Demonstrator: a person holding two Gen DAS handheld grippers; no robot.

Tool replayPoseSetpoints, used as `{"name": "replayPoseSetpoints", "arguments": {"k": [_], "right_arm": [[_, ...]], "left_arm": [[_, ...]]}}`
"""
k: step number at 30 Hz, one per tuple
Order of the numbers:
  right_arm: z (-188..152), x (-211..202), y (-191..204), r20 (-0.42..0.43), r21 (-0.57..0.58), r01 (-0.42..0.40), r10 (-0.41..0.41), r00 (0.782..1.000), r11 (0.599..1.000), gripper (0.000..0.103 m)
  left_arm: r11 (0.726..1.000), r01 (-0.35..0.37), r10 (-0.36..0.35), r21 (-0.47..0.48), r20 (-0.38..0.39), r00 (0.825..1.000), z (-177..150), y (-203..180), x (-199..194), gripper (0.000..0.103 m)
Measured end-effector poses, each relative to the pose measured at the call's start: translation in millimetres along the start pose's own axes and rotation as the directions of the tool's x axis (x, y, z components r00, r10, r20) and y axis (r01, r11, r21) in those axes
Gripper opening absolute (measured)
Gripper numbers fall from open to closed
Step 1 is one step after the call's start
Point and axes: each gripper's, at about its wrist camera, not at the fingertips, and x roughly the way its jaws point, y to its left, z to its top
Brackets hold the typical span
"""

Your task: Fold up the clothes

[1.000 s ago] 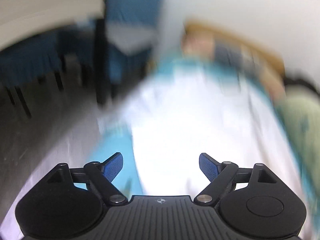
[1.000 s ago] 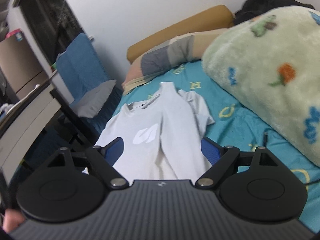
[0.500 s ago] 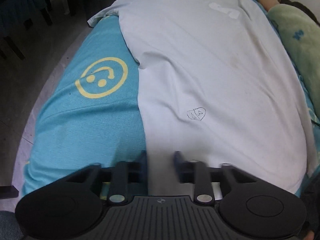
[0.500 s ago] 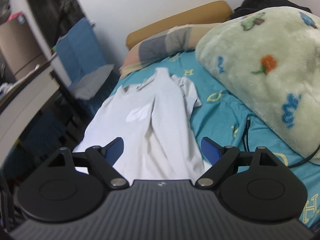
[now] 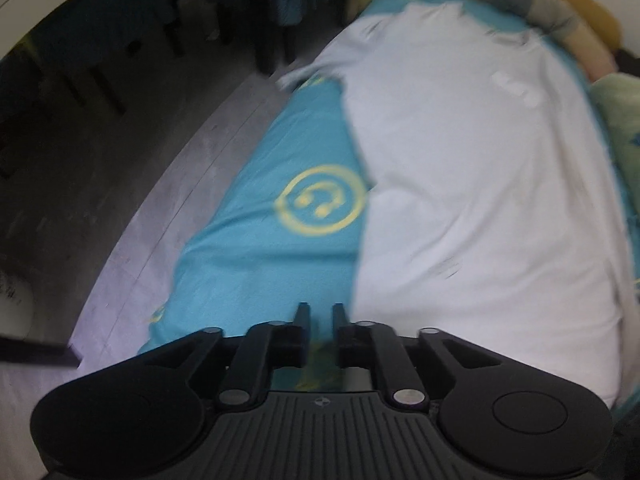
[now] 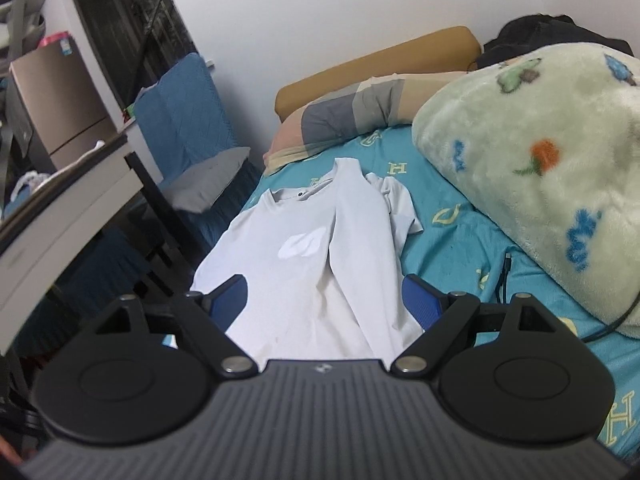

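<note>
Shirt: the white shirt (image 5: 472,184) lay flat on the teal bed (image 5: 256,280), collar toward 12 o'clock; in the right view (image 6: 320,248) one side was folded over the middle, a sleeve poking out at 2 o'clock.
Left gripper (image 5: 319,322): fingers nearly clenched, a slim gap between them, over bare sheet just off the shirt's hem corner; nothing visibly pinched.
Right gripper (image 6: 326,300): fingers released, spread wide, hovering above the shirt's lower half.
Smiley (image 5: 320,200): yellow print on the sheet, touching the shirt's edge at 9 o'clock.
Blanket (image 6: 540,168): green fleece heap at 3 o'clock, apart from the shirt.
Cable (image 6: 505,276): black, between shirt and blanket.
Pillow (image 6: 360,112): at the bed's head, 12 o'clock.
</note>
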Motion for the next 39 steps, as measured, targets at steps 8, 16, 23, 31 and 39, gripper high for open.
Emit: {"name": "replayPoseSetpoints", "arguments": {"k": [8, 16, 23, 31, 39], "right_arm": [[14, 70, -43, -0.013, 0.193, 0.036, -0.034, 0.999, 0.980, 0.086], [29, 142, -86, -0.032, 0.380, 0.073, -0.066, 0.997, 0.922, 0.086], [29, 263, -123, -0.014, 0.437, 0.105, -0.109, 0.994, 0.893, 0.069], [71, 328, -94, -0.096, 0.076, 0.190, -0.183, 0.978, 0.979, 0.004], [164, 320, -52, 0.206, -0.251, 0.478, -0.437, 0.876, 0.842, 0.004]], "left_arm": [[0.974, 0.214, -0.224, 0.070, 0.235, 0.946, 50, -103, 21, 0.081], [0.957, 0.245, -0.285, 0.154, 0.364, 0.887, 66, -129, 139, 0.081], [0.930, 0.366, -0.356, 0.040, 0.351, 0.866, 79, -99, 181, 0.079], [0.910, 0.408, -0.403, 0.072, 0.380, 0.833, 74, -98, 175, 0.079], [0.926, 0.374, -0.365, 0.057, 0.399, 0.842, 71, -88, 165, 0.078]]}}
